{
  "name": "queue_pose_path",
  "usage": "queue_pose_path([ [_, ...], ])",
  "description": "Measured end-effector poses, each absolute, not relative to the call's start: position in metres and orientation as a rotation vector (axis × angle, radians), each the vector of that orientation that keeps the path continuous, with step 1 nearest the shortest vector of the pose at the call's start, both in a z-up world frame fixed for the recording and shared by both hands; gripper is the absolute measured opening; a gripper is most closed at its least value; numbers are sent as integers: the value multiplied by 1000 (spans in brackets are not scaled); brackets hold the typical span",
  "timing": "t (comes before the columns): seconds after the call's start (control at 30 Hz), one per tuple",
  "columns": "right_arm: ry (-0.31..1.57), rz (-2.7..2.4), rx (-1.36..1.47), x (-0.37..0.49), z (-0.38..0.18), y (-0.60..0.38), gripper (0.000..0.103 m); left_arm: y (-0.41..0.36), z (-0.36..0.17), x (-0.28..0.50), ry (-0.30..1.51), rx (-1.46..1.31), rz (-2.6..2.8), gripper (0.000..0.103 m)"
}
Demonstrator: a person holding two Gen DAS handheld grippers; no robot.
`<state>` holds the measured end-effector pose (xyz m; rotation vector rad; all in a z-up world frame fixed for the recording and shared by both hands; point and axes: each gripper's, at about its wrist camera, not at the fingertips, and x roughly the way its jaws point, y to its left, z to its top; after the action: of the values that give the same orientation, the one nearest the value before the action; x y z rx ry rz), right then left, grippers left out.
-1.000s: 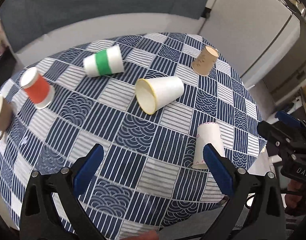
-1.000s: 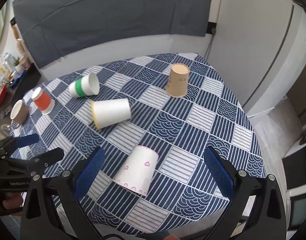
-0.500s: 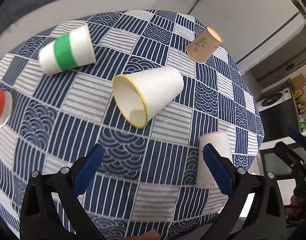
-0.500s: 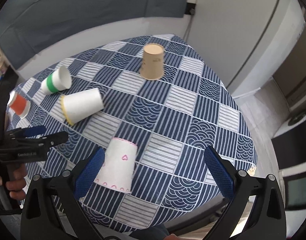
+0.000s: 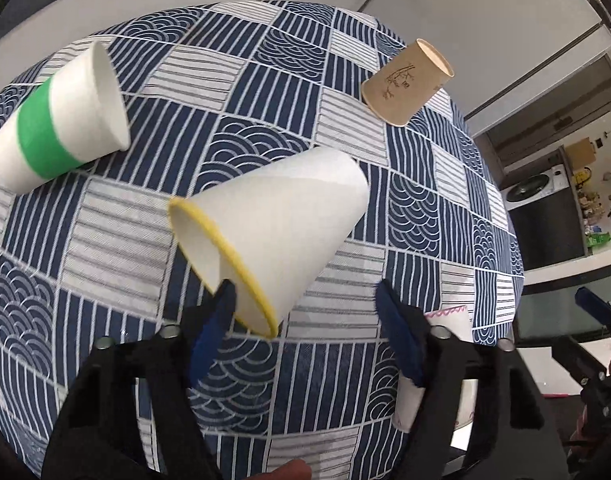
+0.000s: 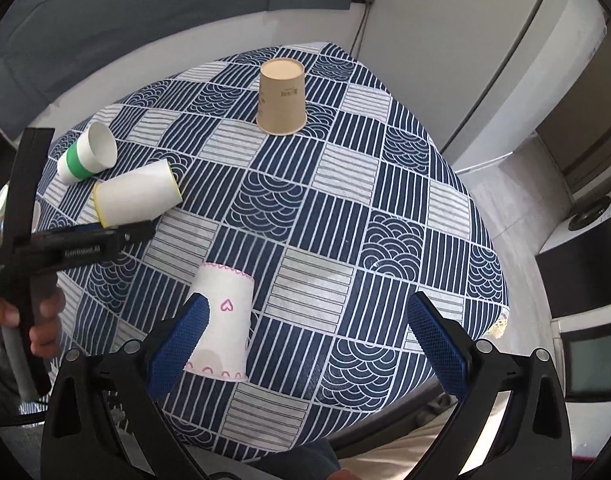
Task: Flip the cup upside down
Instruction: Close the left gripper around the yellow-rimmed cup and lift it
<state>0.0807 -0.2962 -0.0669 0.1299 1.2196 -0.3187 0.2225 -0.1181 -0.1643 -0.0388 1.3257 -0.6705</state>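
Observation:
A white cup with a yellow rim (image 5: 281, 224) lies on its side on the blue patterned tablecloth (image 5: 325, 364), mouth toward me. My left gripper (image 5: 305, 312) is open right at it, the left finger (image 5: 213, 328) in front of the rim, the right finger apart to its right. The cup also shows in the right wrist view (image 6: 137, 198), with the left gripper (image 6: 117, 234) just before it. My right gripper (image 6: 305, 332) is open and empty above the table's near edge, beside an upside-down white cup with pink hearts (image 6: 223, 320).
A white cup with a green band (image 5: 61, 120) lies on its side at the left. A brown cup (image 6: 281, 96) stands upside down at the far side. The table edge drops off at the right toward the floor and appliances (image 6: 585, 208).
My left gripper has moved forward and down to the yellow-rimmed cup, which now fills the view between its fingers. My right gripper has drifted slightly nearer the heart cup.

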Motion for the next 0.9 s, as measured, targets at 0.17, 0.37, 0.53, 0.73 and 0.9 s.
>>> queue_pose_path([
  [0.17, 1230, -324, 140, 79, -69, -299, 95, -117, -171, 228, 1343, -63, -699, 33],
  [0.37, 1245, -316, 149, 76, -72, -296, 95, -108, -170, 229, 1319, -122, -739, 16],
  [0.53, 1242, -300, 136, 74, -71, -289, 95, -103, -168, 224, 1306, -108, -748, 11],
  [0.73, 1238, -271, 110, 71, -69, -278, 95, -86, -168, 205, 1294, -70, -728, 9],
  [0.9, 1234, -212, 78, 72, -66, -262, 95, -68, -167, 174, 1282, 0, -715, 9],
])
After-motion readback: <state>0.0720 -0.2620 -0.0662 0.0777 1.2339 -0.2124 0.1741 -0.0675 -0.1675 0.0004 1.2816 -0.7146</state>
